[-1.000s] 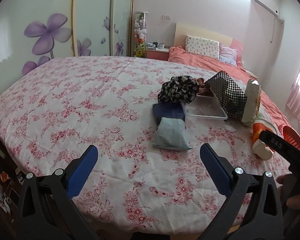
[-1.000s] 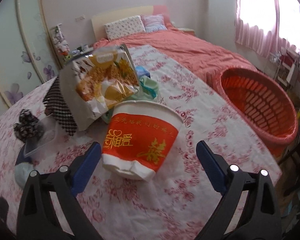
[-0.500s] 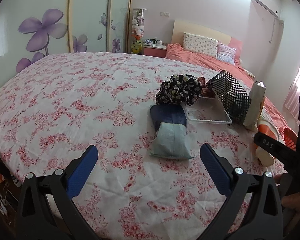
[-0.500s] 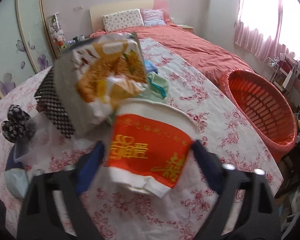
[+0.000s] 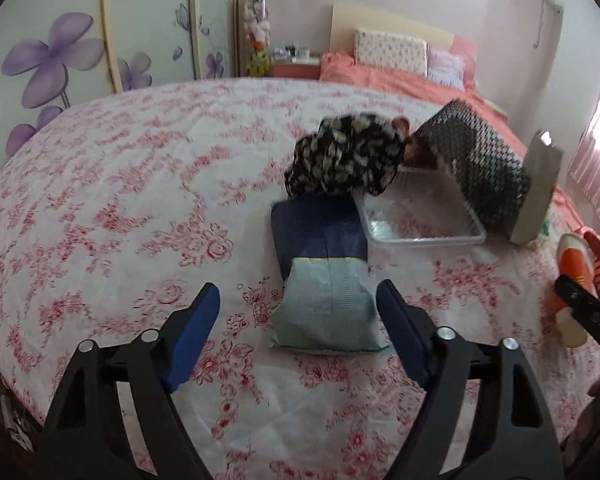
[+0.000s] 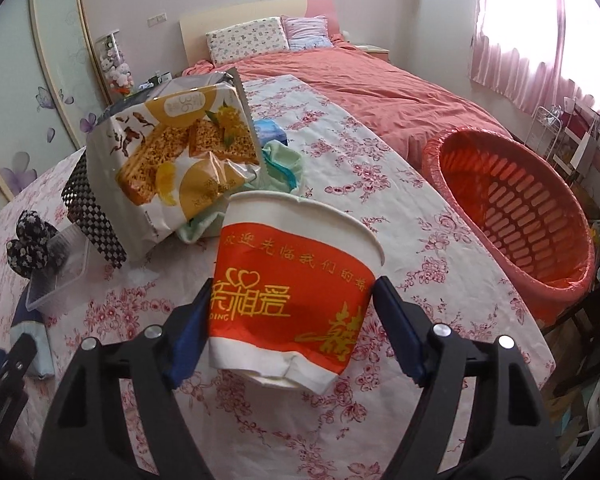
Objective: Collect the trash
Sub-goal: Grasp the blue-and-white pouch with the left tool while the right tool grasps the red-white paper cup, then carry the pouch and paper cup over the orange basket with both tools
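Note:
A flat packet (image 5: 324, 280), dark blue at the far end and pale grey-green at the near end, lies on the flowered bedspread (image 5: 120, 200). My left gripper (image 5: 300, 316) hovers at its near end. Its jaws are closing, with the right pad by the packet's edge and the left pad well clear. In the right wrist view my right gripper (image 6: 292, 316) is shut on a red and white paper cup (image 6: 292, 280), both blue pads against its sides. The cup is tilted, its dented base towards me. That cup (image 5: 572, 268) also shows at the right edge of the left wrist view.
A red plastic basket (image 6: 520, 208) stands off the bed's right edge. Behind the cup stand a snack bag (image 6: 180, 160), a black checked bag (image 6: 92, 208), a mint cloth (image 6: 284, 160) and a clear plastic tray (image 5: 420, 224). A black flowered cloth (image 5: 340, 160) lies beyond the packet.
My left gripper has moved forward and down to the packet, and its jaws have narrowed. My right gripper has shut on the cup, which now sits tilted between the pads.

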{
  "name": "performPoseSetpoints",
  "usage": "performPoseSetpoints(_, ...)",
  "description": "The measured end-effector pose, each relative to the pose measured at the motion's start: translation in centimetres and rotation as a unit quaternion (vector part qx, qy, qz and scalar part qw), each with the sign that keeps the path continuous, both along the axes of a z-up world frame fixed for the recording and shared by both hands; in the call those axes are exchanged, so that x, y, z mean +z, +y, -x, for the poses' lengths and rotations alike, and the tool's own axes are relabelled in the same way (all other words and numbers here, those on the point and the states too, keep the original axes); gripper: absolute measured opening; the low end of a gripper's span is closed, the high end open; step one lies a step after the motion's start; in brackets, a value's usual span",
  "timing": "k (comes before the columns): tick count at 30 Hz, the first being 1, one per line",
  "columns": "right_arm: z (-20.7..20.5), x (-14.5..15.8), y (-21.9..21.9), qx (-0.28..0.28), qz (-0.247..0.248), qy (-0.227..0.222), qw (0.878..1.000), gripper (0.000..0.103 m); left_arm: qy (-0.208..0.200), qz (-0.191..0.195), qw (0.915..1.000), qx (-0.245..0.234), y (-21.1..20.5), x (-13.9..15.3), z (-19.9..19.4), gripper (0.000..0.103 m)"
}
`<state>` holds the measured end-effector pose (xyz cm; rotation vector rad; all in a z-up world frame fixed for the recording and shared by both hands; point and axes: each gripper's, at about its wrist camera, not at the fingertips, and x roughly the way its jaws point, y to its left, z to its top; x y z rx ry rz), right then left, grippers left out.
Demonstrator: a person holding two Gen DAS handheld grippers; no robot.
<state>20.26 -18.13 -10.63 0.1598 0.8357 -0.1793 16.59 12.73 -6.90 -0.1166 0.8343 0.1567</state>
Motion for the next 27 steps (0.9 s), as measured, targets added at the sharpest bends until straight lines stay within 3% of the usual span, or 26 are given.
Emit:
performPoseSetpoints(5,0.2,-0.1,0.2,0.009,0.01,-0.004,1.0,0.076,0.006,0.003,1.0,-0.002,0.4,-0.4,-0.6,0.066)
performPoseSetpoints(9,0.4,-0.1,0.4,0.016,0.014,-0.004,1.0,0.075,0.001,0.01,0.9999,-0.013,0.7,-0.6,-0.7,0.044)
performPoseSetpoints(27,3.6,2.3,-0.5,0.043,0.012,-0.031,0.999,0.075,-0.076,0.036,0.9955,-0.043,2.1,5.0,4.7,0.04)
